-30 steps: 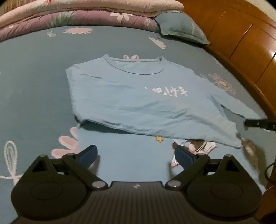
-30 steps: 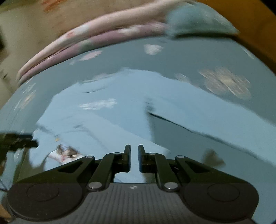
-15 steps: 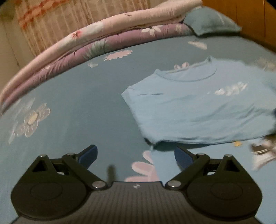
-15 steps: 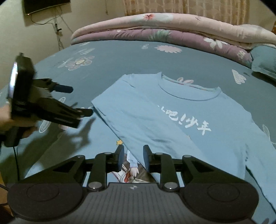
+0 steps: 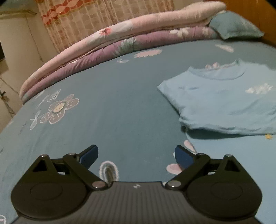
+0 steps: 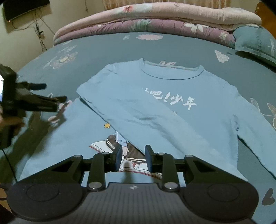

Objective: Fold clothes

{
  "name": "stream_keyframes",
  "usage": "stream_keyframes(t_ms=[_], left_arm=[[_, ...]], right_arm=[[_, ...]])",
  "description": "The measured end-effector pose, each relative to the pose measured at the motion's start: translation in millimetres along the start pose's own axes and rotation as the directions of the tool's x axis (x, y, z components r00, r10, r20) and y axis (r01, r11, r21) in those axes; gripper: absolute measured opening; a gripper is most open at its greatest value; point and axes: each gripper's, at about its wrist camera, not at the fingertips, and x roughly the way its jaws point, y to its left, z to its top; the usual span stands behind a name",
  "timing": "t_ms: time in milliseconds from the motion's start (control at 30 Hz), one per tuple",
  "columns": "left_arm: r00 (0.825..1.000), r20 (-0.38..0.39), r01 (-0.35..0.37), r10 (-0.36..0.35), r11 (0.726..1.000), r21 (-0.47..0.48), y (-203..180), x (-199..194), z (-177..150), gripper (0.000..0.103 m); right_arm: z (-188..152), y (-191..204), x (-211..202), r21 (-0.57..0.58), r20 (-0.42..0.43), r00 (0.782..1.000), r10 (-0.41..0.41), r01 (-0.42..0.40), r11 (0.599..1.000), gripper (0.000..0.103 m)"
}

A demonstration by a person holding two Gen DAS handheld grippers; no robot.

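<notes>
A light blue long-sleeved shirt (image 6: 172,106) lies flat on the bed, front up, white lettering on the chest. One sleeve is folded slantwise across the front, and its end lies just ahead of my right gripper (image 6: 132,159). That gripper's jaws are opening and the pads press on nothing; they hover over the cartoon print (image 6: 120,148) near the hem. My left gripper (image 5: 136,155) is wide open over bare sheet, with the shirt (image 5: 224,100) off to its right. The right wrist view shows the left gripper (image 6: 56,92) beside the shirt's left edge.
Folded quilts (image 6: 155,19) are stacked along the far side of the blue flowered bed sheet (image 5: 112,106). A teal pillow (image 6: 255,43) lies at the far right by the wooden headboard (image 5: 250,10). A person's hand (image 6: 10,122) holds the left gripper, and a cable hangs below it.
My left gripper has swung left off the shirt and now looks at bare sheet. My right gripper has turned from a blurred side view toward the shirt's front, and its jaws have parted.
</notes>
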Motion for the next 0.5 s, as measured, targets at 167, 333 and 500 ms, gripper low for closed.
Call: stream_keyframes(t_ms=[167, 333, 500], left_arm=[[0.961, 0.124, 0.257, -0.246, 0.963, -0.086, 3, -12, 31, 0.095], [0.866, 0.162, 0.484, -0.473, 0.875, -0.031, -34, 11, 50, 0.095], [0.895, -0.011, 0.439, -0.447, 0.883, -0.168, -38, 51, 30, 0.091]], right_arm=[[3, -3, 12, -0.026, 0.011, 1.000, -0.008, 0.009, 1.000, 0.032], [-1, -12, 17, -0.021, -0.001, 0.998, -0.062, 0.062, 0.998, 0.029], [-17, -26, 7, 0.050, -0.004, 0.997, -0.079, 0.079, 0.996, 0.029]])
